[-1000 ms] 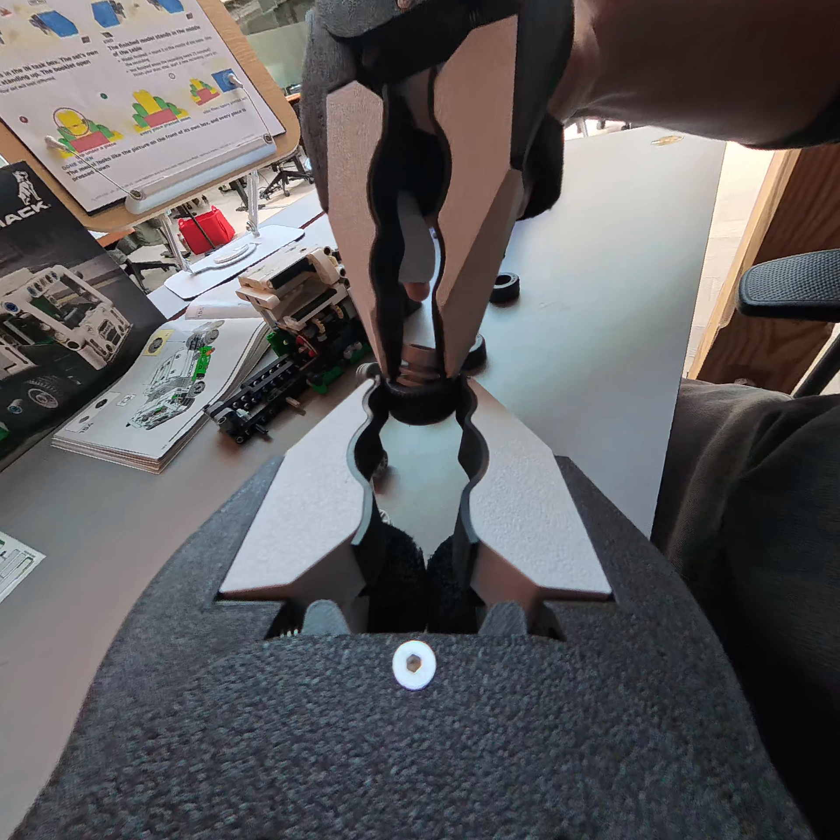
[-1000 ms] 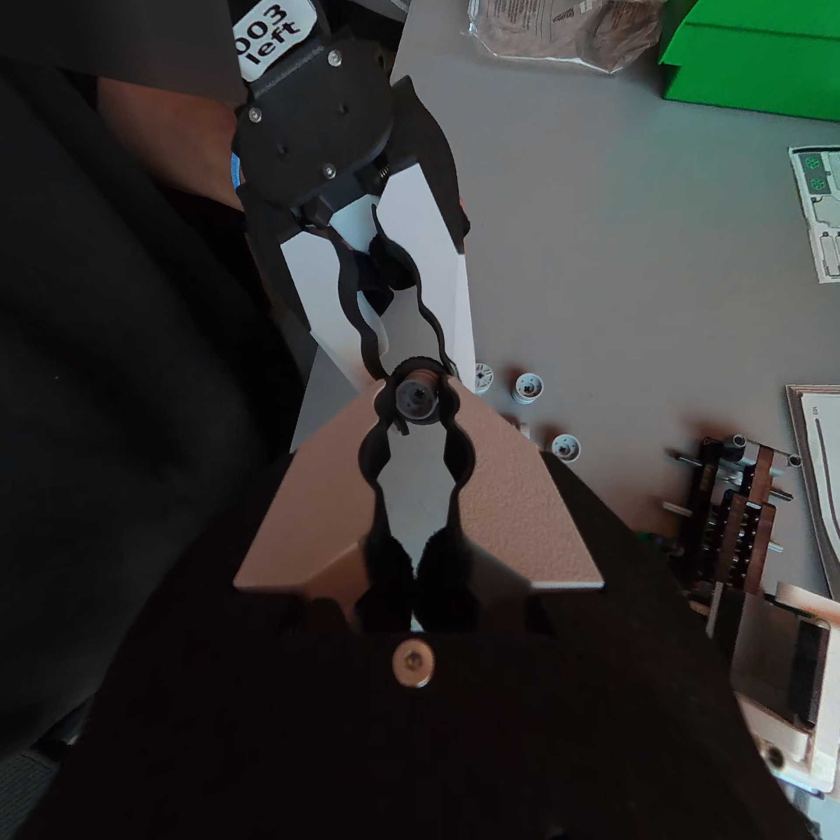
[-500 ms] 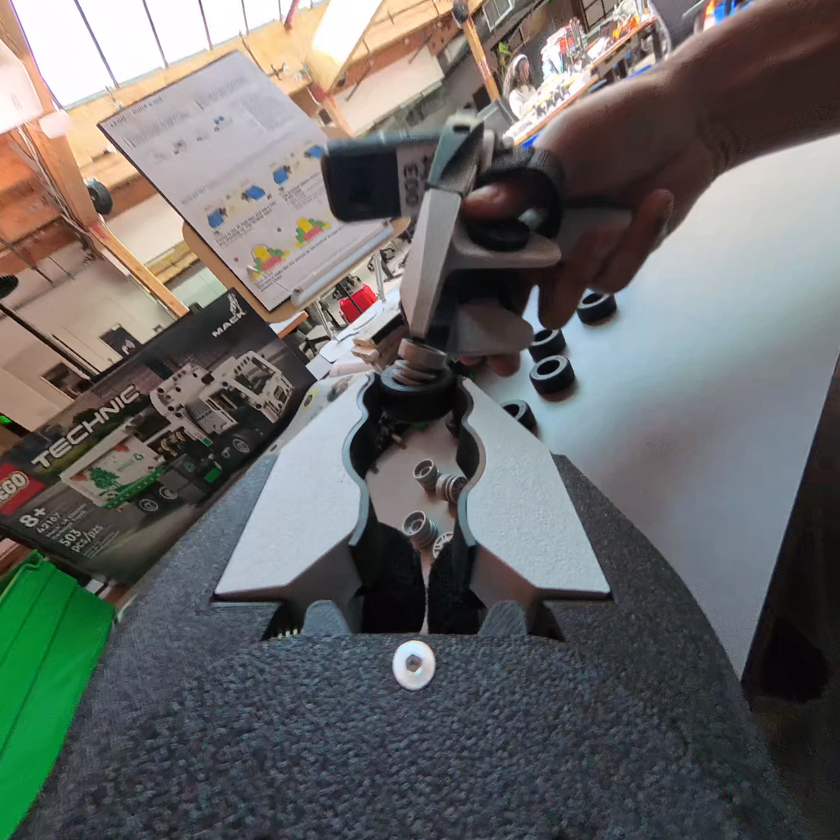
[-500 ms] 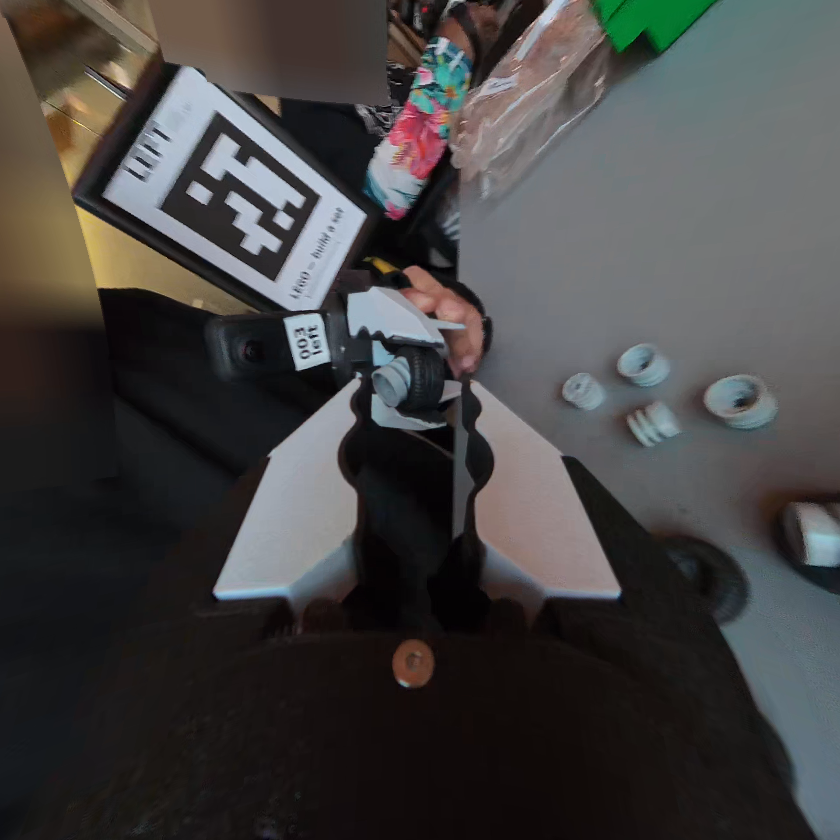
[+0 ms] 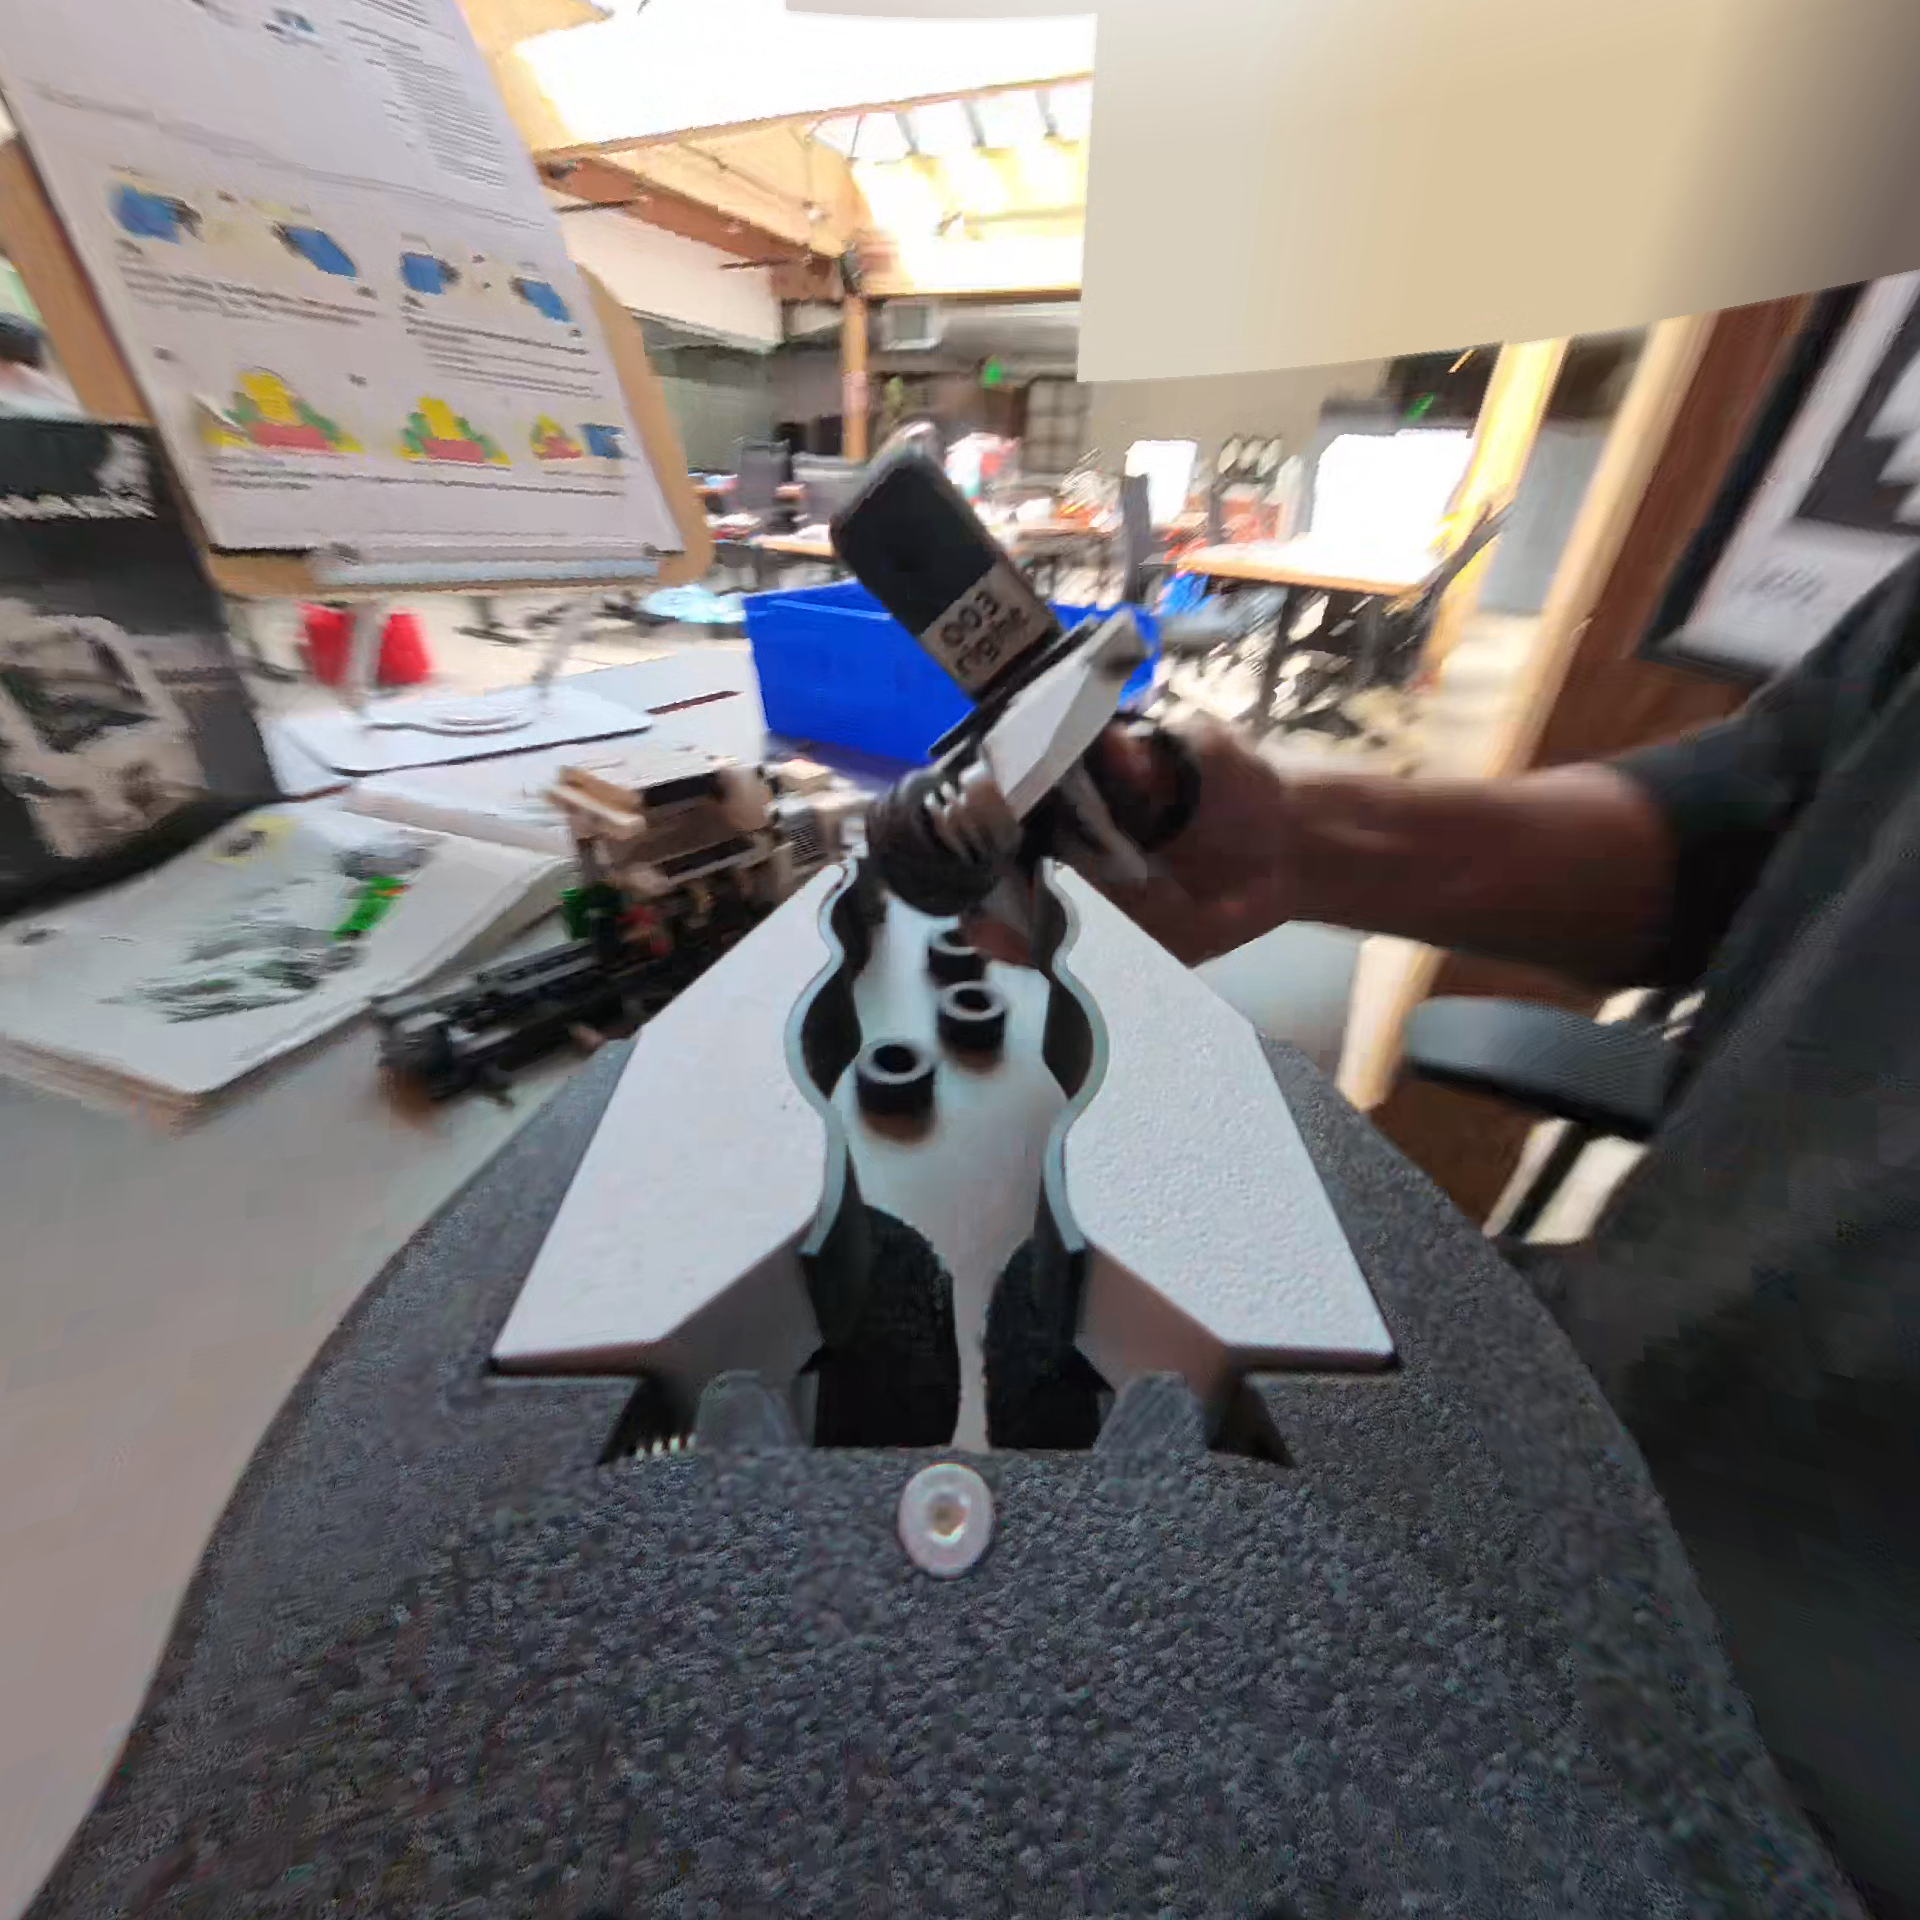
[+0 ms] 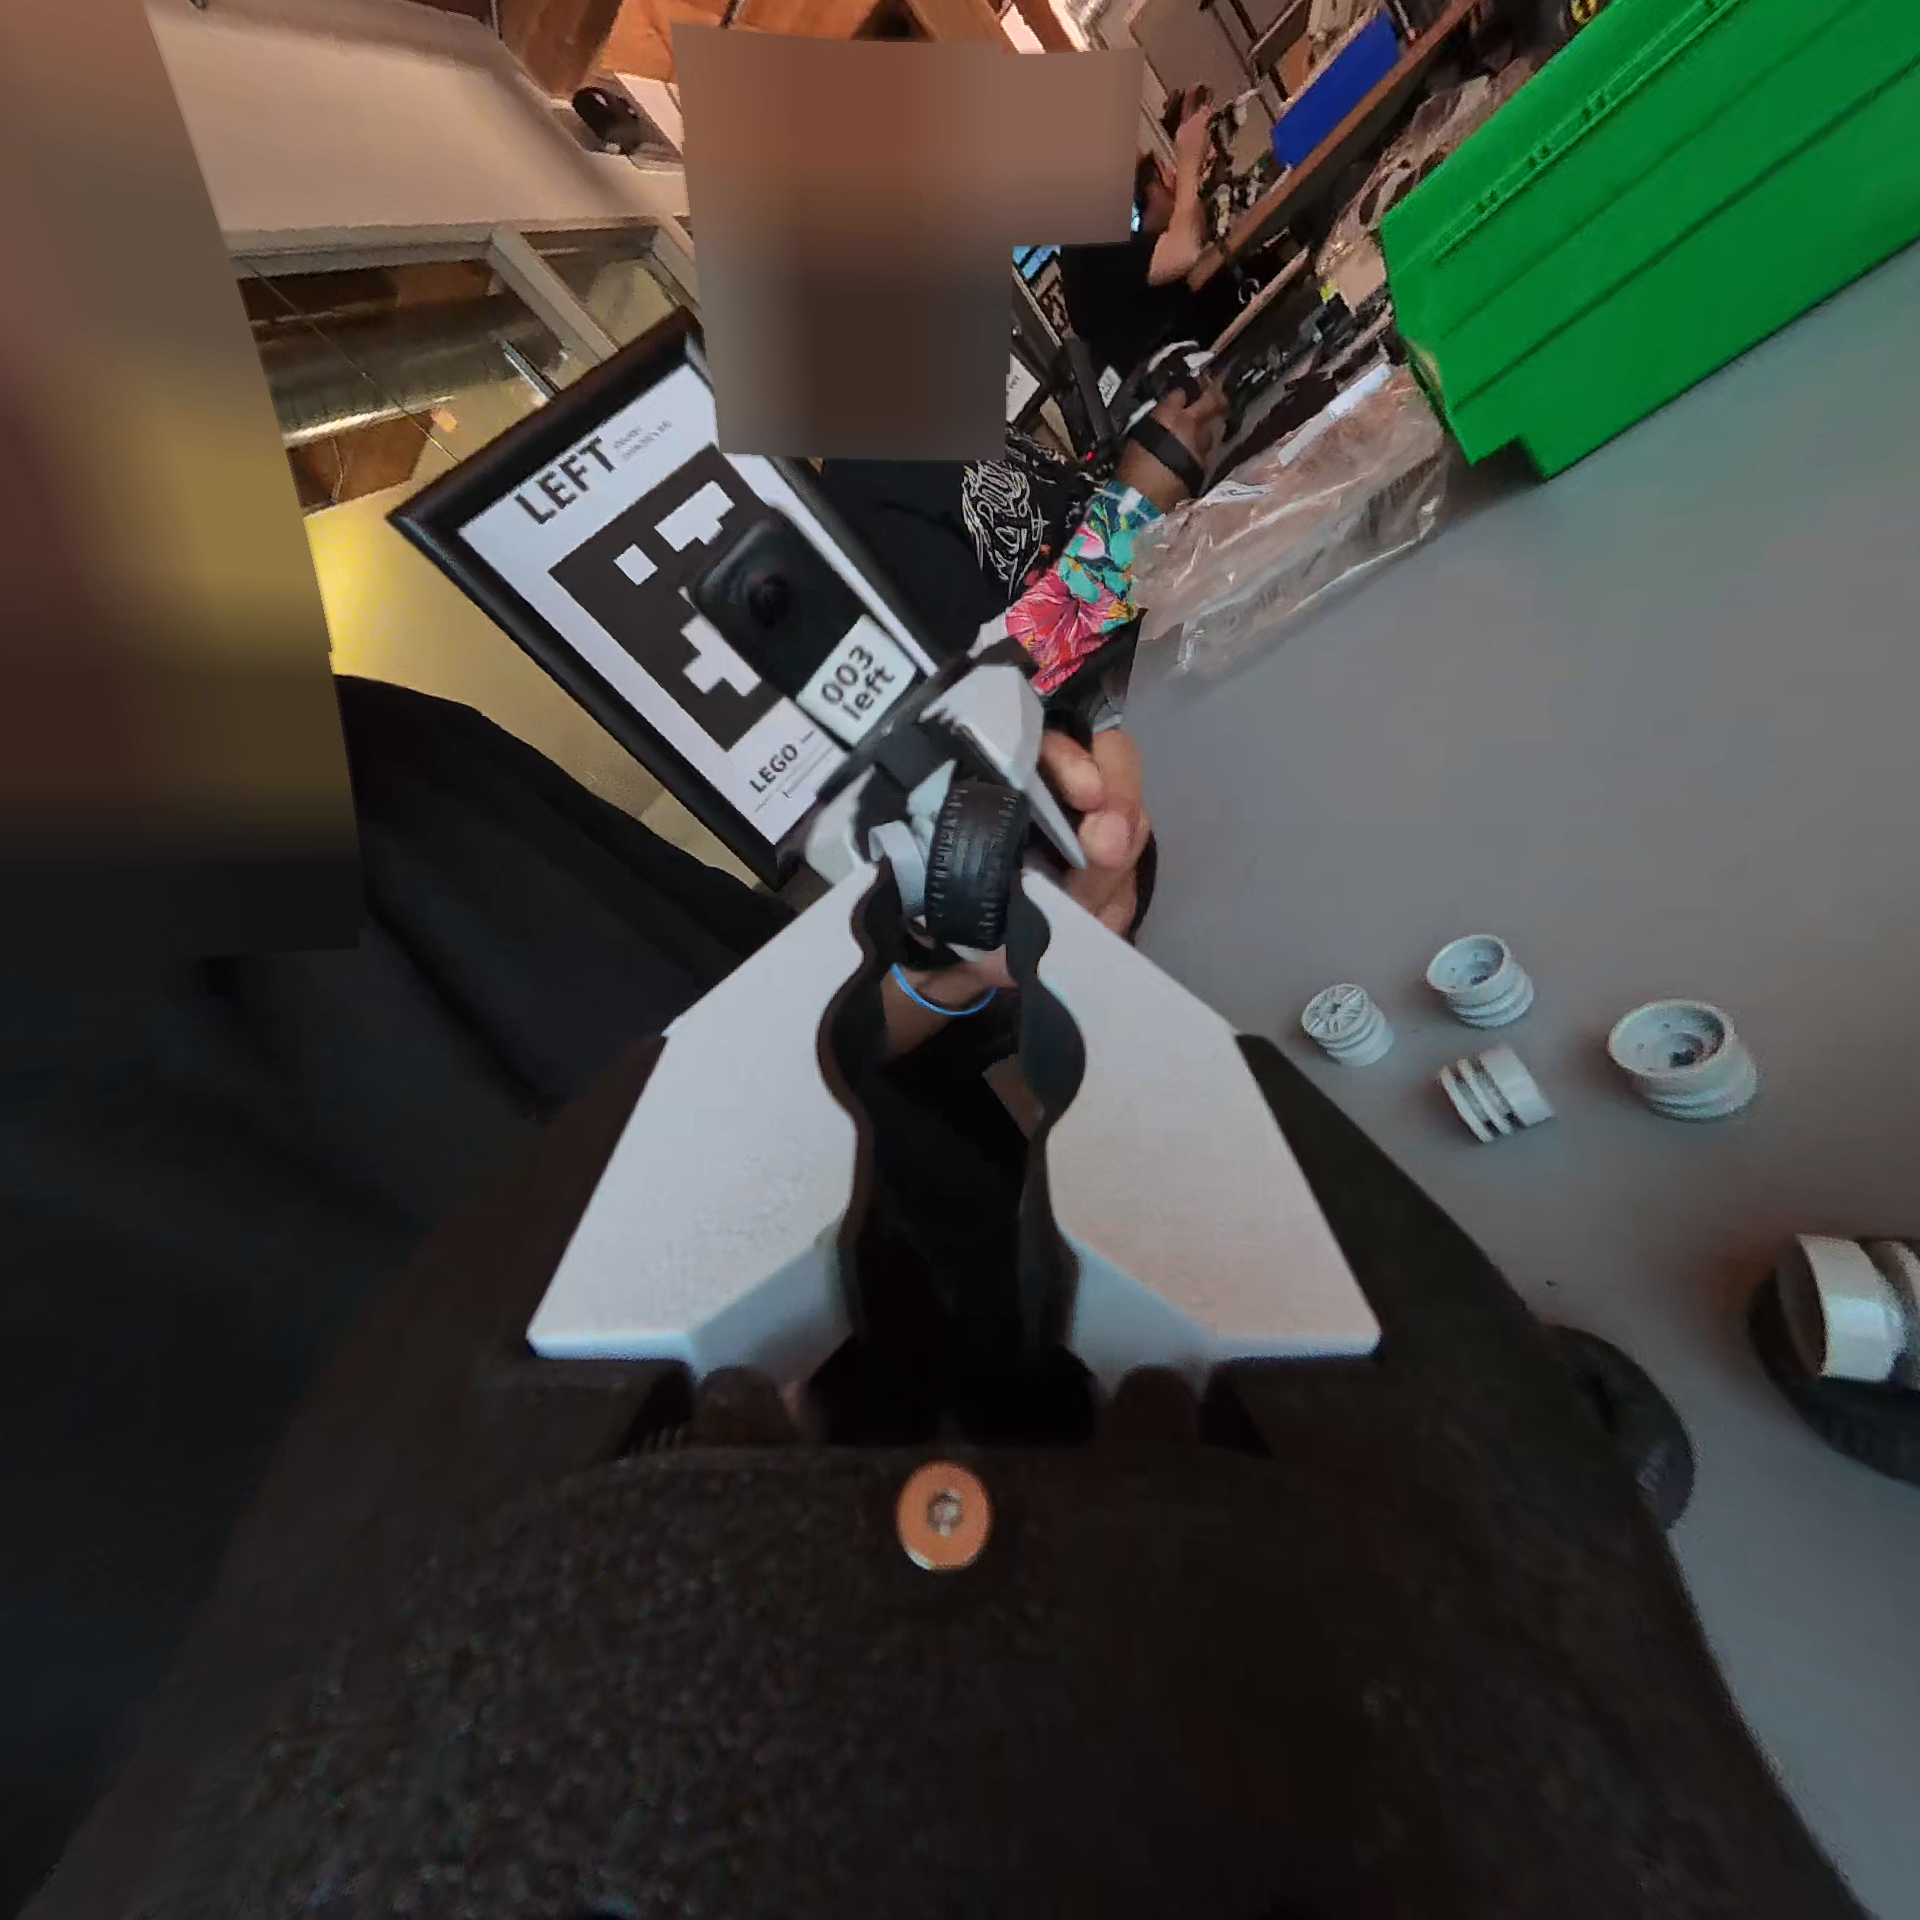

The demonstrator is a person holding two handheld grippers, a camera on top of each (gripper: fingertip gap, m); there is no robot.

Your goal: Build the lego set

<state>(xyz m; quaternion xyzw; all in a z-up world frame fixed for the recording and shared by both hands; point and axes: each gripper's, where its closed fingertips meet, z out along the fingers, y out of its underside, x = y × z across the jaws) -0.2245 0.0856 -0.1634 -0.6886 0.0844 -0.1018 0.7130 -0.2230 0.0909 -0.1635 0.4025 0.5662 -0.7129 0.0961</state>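
A small wheel, a black tyre (image 5: 914, 862) with a grey ribbed rim pushed into it, is held in the air between both grippers, tip to tip. My left gripper (image 5: 951, 894) is shut on the tyre. In the right wrist view the same wheel (image 6: 971, 862) shows tread-on, its rim sticking out to the left. My right gripper (image 6: 948, 899) has its fingertips closed against the wheel's lower part. The partly built white truck model (image 5: 665, 831) and a black chassis (image 5: 520, 1008) stand on the grey table (image 6: 1558, 727) behind.
Three loose black tyres (image 5: 894, 1075) lie beneath the left fingers. Several grey rims (image 6: 1481, 977) and another tyred wheel (image 6: 1849, 1340) lie right. An open instruction booklet (image 5: 208, 935), set box (image 5: 83, 665), sheet on a stand (image 5: 312, 260), blue bin (image 5: 852, 675) and green crate (image 6: 1662, 208) ring the table. Only a small space, under 4 cm, lies between the two pairs of fingers. The partly built white truck model (image 5: 665, 831) is about equally far from each gripper, around 15 cm.
Both grippers have swung up from pointing down at the table to nearly level, carrying the wheel. The right gripper opened wider half a second ago and has since narrowed onto the wheel.
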